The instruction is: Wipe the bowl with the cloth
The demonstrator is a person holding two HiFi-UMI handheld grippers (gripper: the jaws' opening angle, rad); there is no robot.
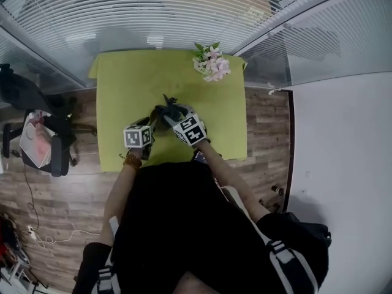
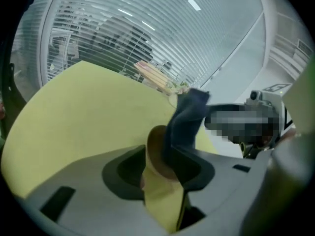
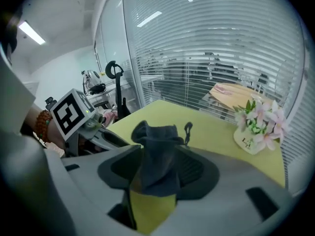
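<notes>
Both unclenched: left gripper (image 2: pixel 160 168) astride bowl (image 2: pixel 154 154) and cloth (image 2: pixel 189 114), right gripper (image 3: pixel 157 176) astride cloth; could snag cloth on withdrawal, tipping bowl.

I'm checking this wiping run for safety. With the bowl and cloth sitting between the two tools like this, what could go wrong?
The left tool stands open around the brown bowl, which looks tilted on edge; unpinched, it may tip or roll across the table. The dark cloth lies loose between the right tool's open jaws and may slip out.
</notes>
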